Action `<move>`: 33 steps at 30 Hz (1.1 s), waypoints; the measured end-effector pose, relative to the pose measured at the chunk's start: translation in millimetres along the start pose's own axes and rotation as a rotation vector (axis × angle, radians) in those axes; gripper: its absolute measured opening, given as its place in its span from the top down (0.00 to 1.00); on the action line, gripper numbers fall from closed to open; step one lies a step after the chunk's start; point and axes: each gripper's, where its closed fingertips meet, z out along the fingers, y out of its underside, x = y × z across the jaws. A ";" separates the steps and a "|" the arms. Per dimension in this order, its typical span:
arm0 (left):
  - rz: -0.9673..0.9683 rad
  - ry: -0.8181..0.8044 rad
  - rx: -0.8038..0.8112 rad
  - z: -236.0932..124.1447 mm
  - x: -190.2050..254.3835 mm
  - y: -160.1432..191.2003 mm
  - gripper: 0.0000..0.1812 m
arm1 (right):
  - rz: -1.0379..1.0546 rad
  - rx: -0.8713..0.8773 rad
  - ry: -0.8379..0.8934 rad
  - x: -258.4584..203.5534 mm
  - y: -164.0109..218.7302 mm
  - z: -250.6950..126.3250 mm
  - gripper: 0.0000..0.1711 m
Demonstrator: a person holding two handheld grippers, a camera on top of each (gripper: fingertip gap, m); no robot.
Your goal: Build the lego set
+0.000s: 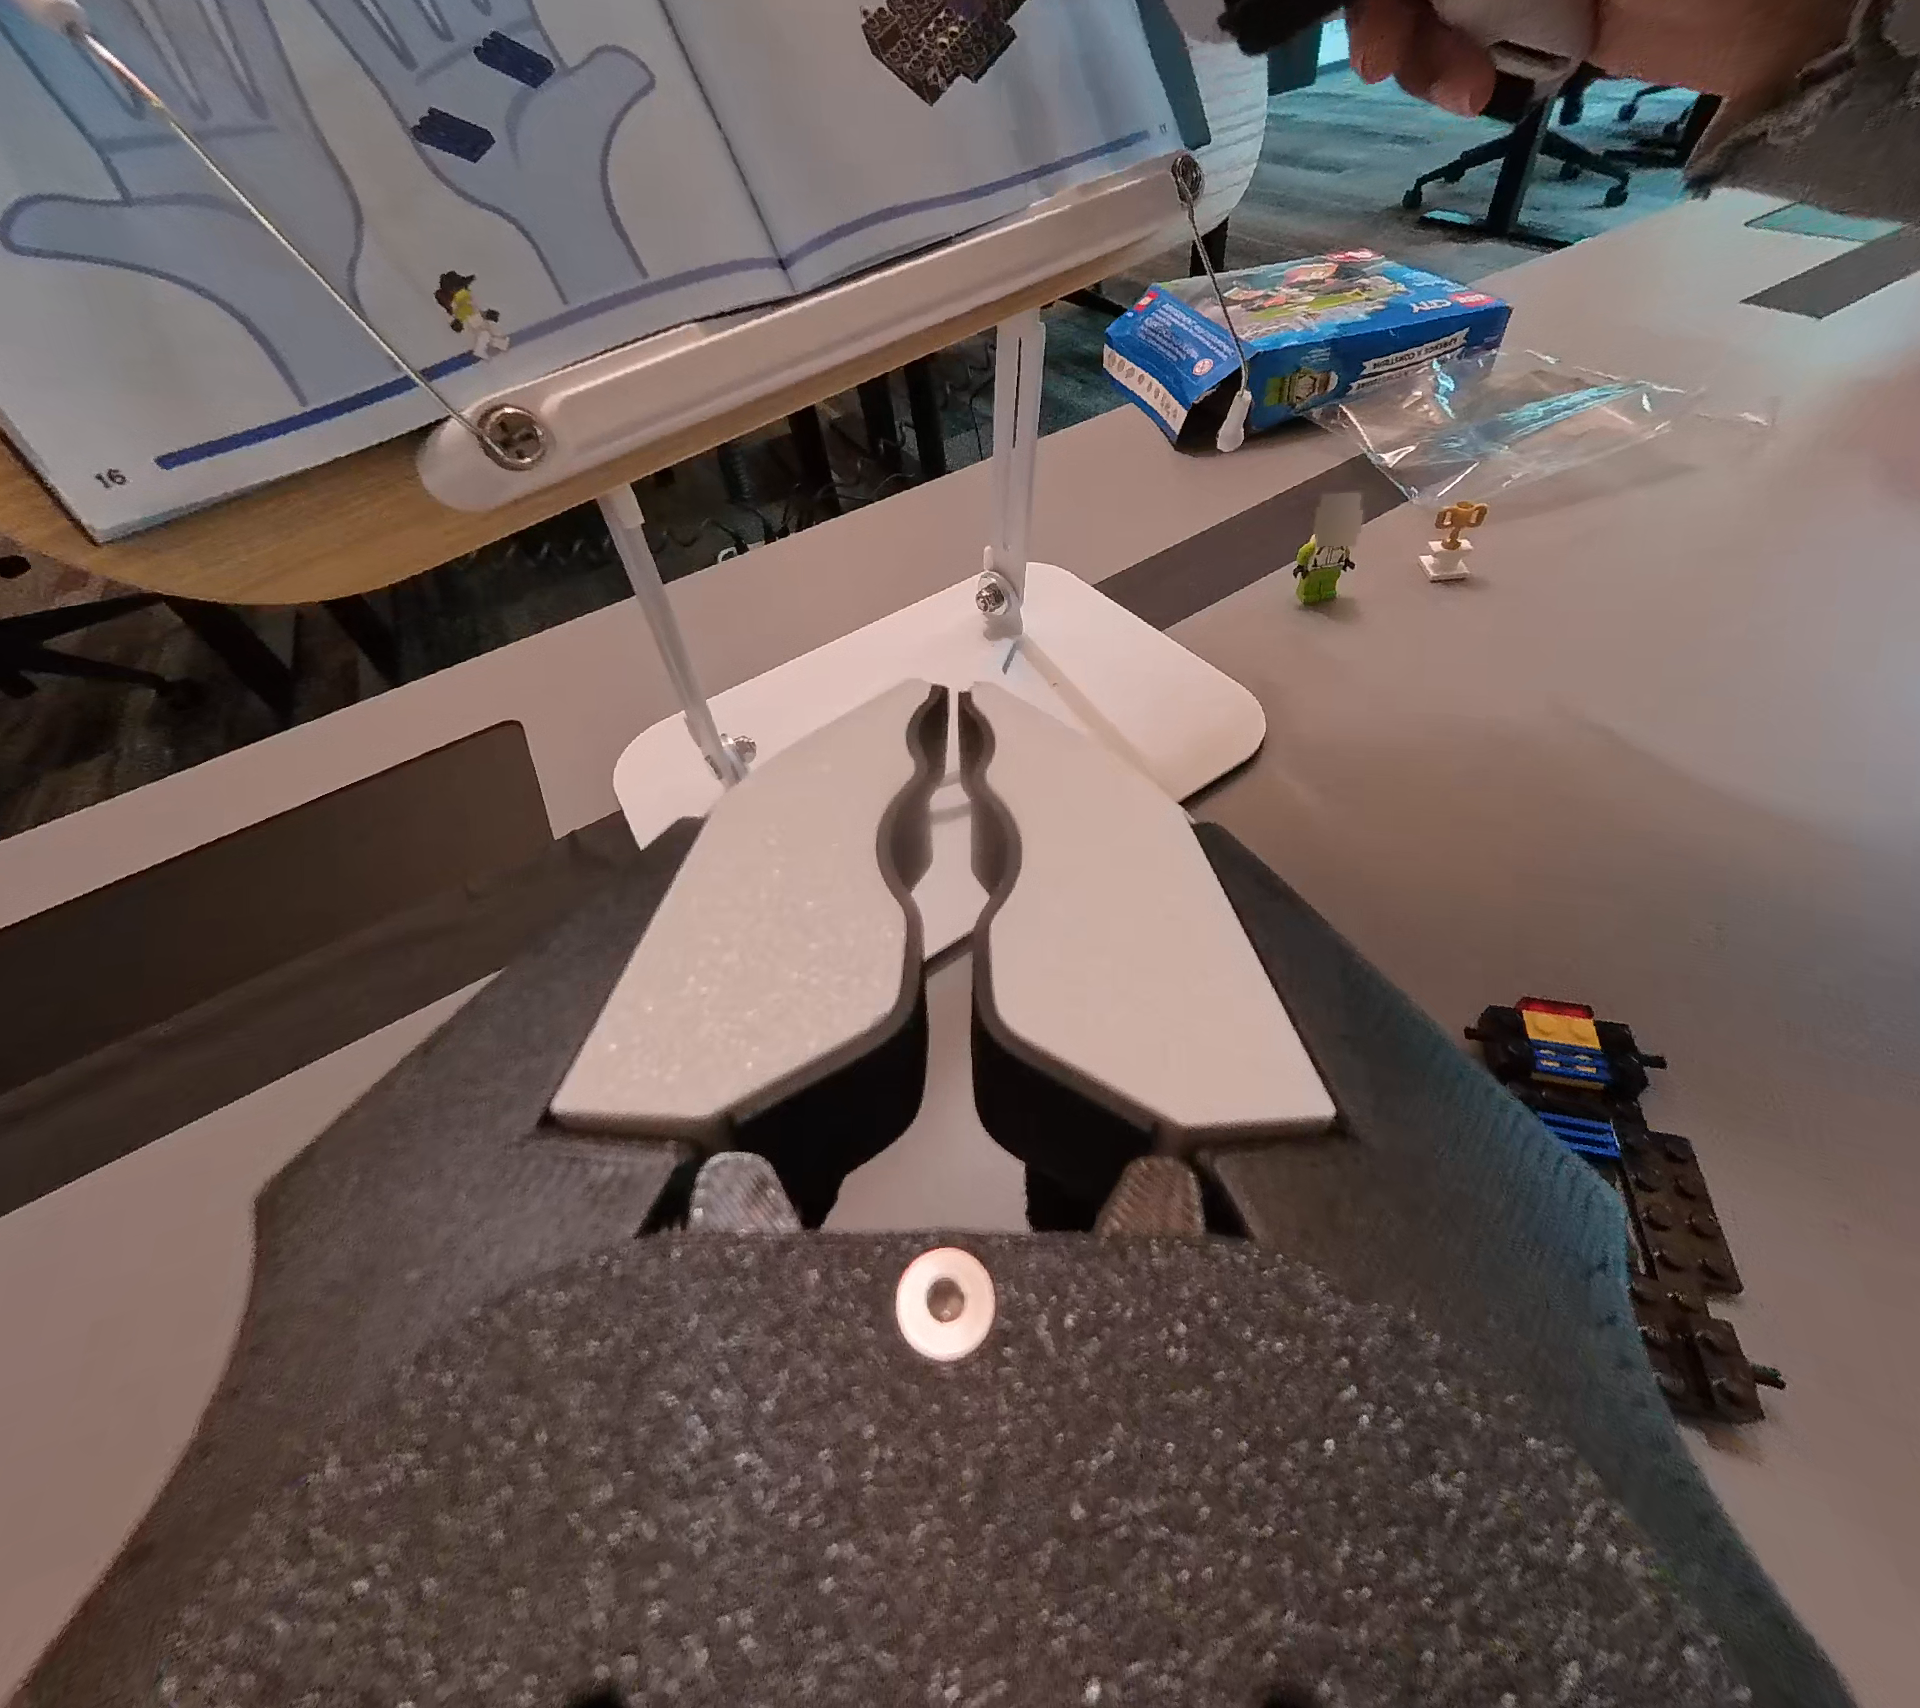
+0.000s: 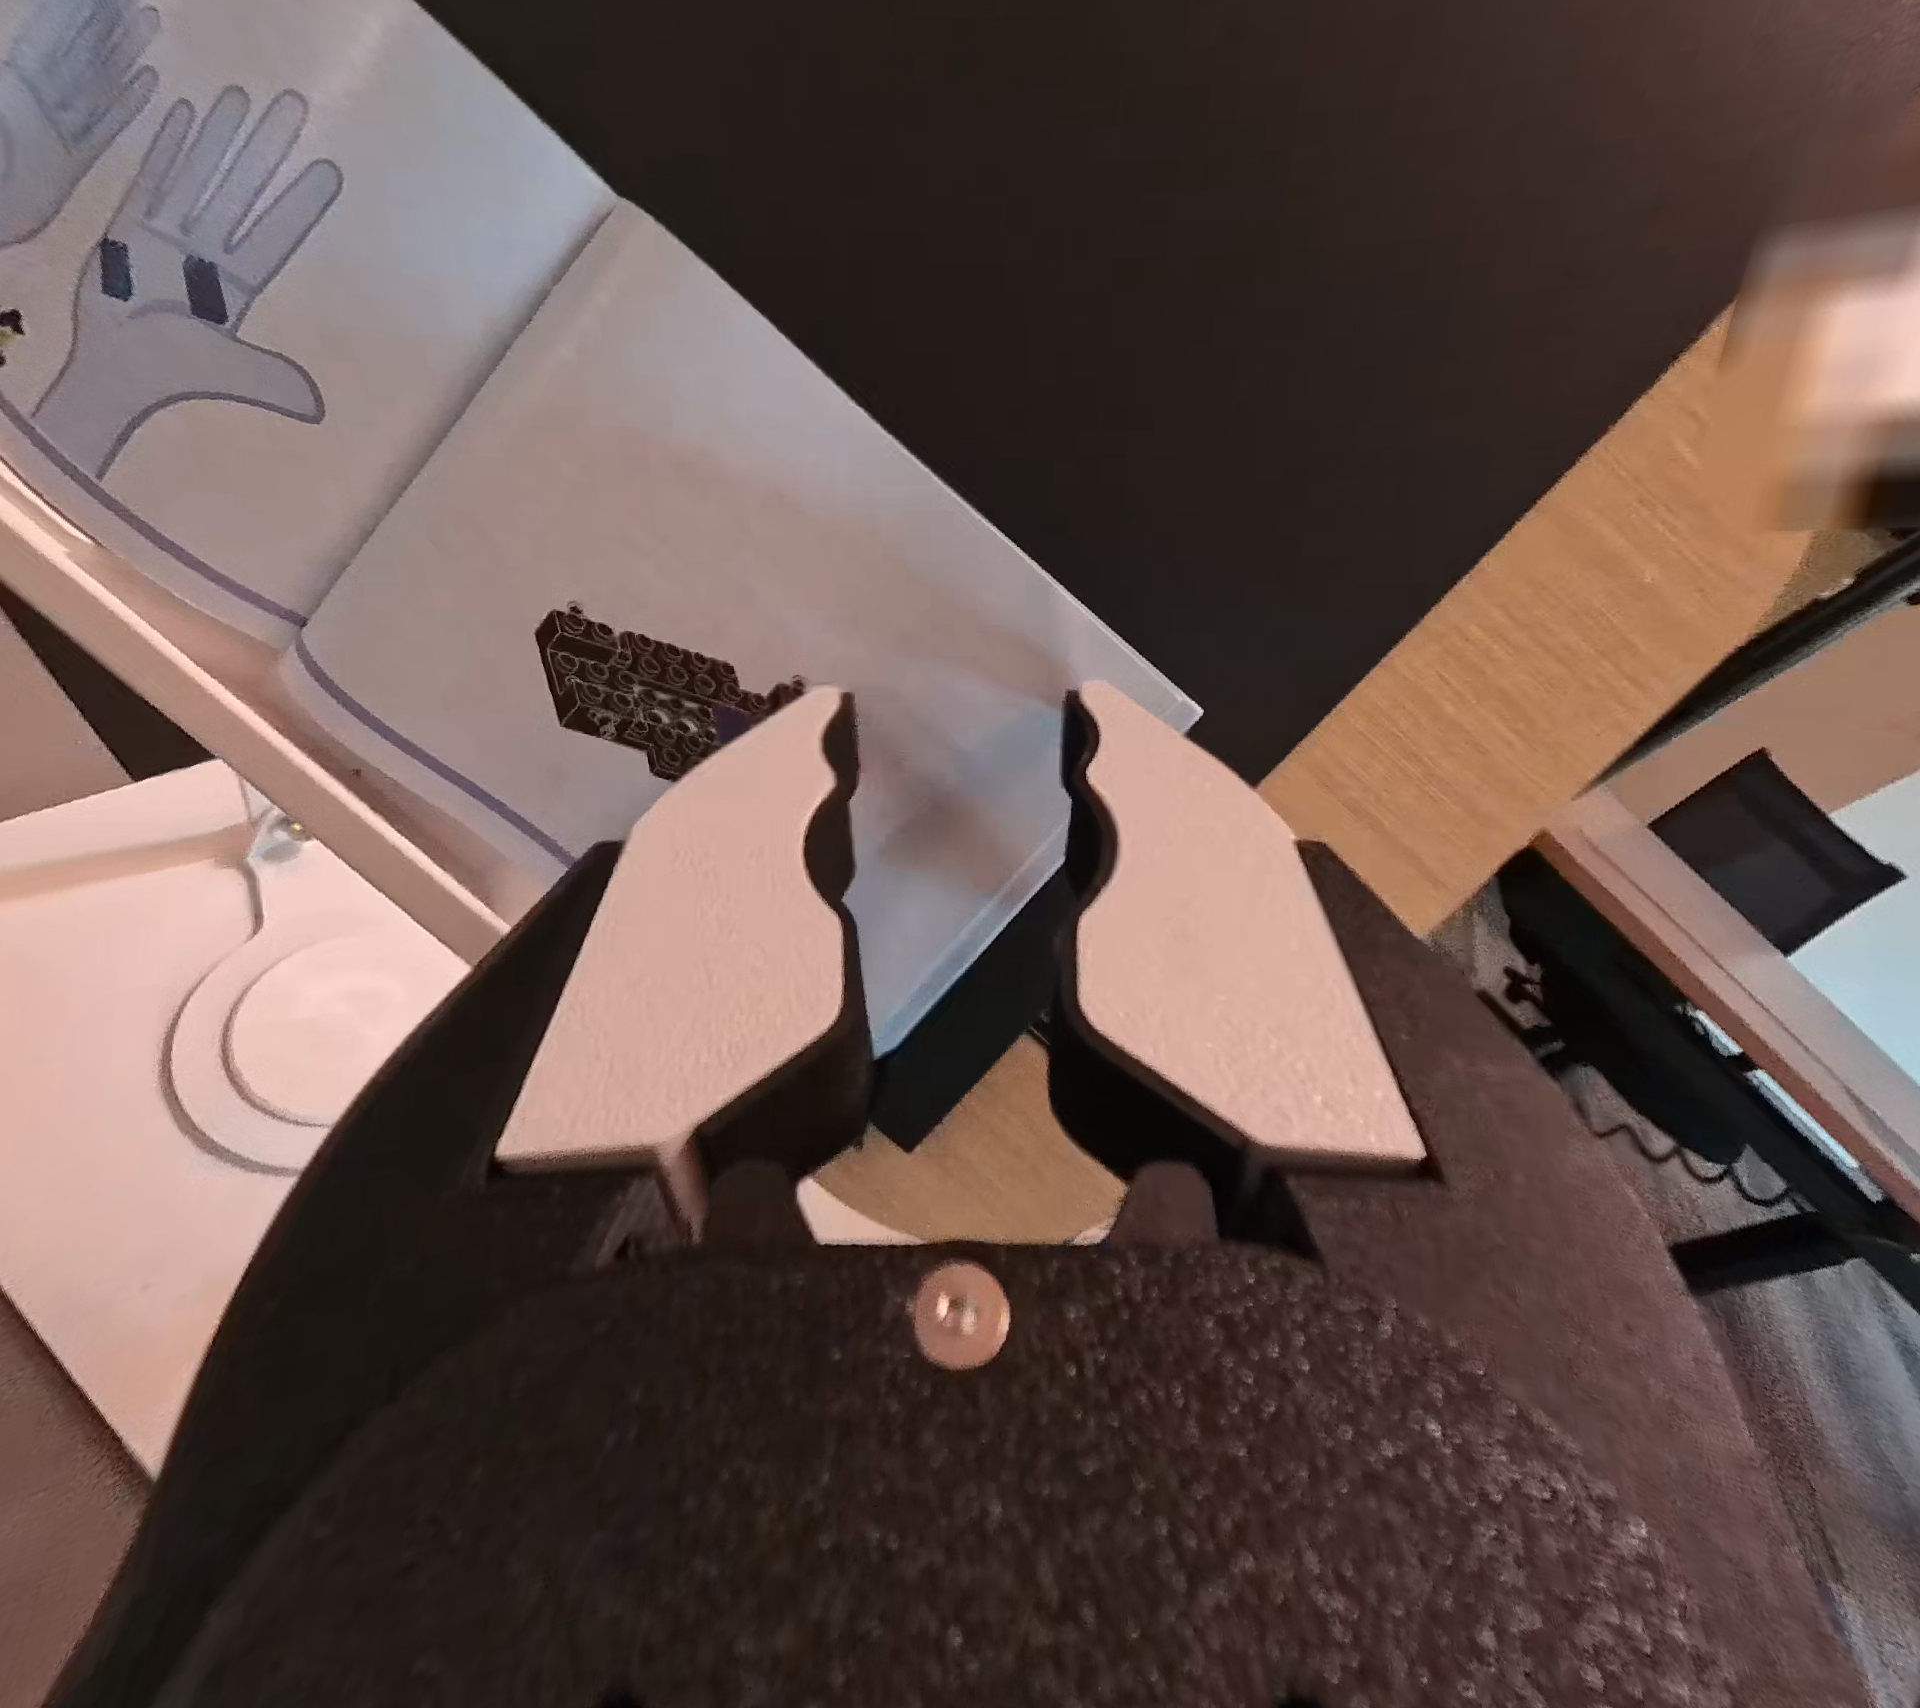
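Nearest the lens, lower centre of the left wrist view, the left gripper (image 1: 951, 708) has its white fingers pressed together, empty. The white-and-wood stand holding the pale-blue instruction booklet (image 1: 675, 48) fills the upper left. The right gripper (image 2: 961, 702), jaws spread, points at that booklet's page corner. The black, blue and yellow partly built brick chassis (image 1: 1605, 1170) lies lower right, long axis running away from the camera, nearer the left gripper.

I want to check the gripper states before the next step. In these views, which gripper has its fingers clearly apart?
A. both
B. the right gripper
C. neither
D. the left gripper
B: the right gripper shows a wide gap between its fingertips, in front of the instruction booklet, while the left gripper has its tips nearly touching, holding nothing.
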 end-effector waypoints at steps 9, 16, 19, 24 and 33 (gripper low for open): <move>0.005 0.005 0.000 0.5 2.7 -0.3 0.99 | 0.049 -0.014 0.008 5.0 4.9 -2.7 0.99; 0.004 0.004 -0.002 1.2 2.5 0.3 0.99 | 0.012 0.008 0.050 10.6 -1.5 -6.4 0.74; 0.010 0.003 0.000 0.9 2.9 -0.5 0.99 | -0.002 0.005 0.053 10.9 1.5 -2.8 0.74; 0.004 0.003 -0.002 1.3 1.4 0.2 0.99 | -0.002 -0.015 0.048 13.1 3.0 1.0 0.75; 0.007 0.002 -0.004 1.7 1.1 0.7 0.99 | -0.046 -0.019 0.056 9.7 4.2 1.6 0.86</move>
